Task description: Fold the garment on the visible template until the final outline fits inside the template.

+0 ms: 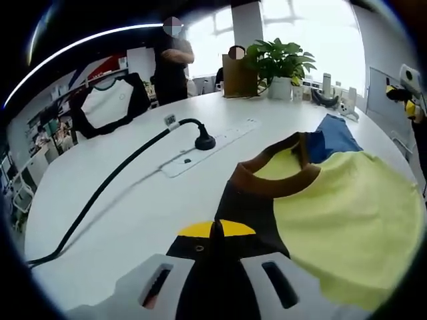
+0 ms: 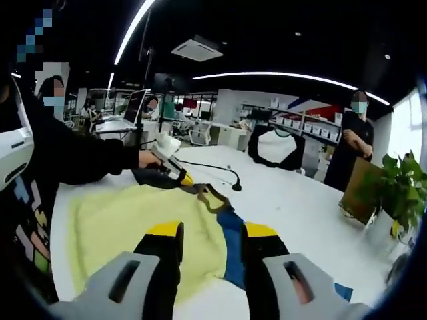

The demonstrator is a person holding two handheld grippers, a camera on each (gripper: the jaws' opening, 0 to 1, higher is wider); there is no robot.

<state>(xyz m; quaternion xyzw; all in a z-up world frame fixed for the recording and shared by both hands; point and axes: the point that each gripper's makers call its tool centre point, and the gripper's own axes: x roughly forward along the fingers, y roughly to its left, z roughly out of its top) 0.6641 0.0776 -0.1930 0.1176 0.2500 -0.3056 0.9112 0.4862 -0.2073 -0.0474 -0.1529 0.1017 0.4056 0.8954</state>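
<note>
- We see a garment with a pale yellow body, a black sleeve, a brown collar and a blue panel.
- Our left gripper has black jaws with yellow tips on pale grey mounts; our right gripper matches.
- The table is white, crossed by a black cable.
- A second garment is white with black sleeves.
- A plant has green leaves in a white pot.
- The person beside us wears a black sleeve.
</note>
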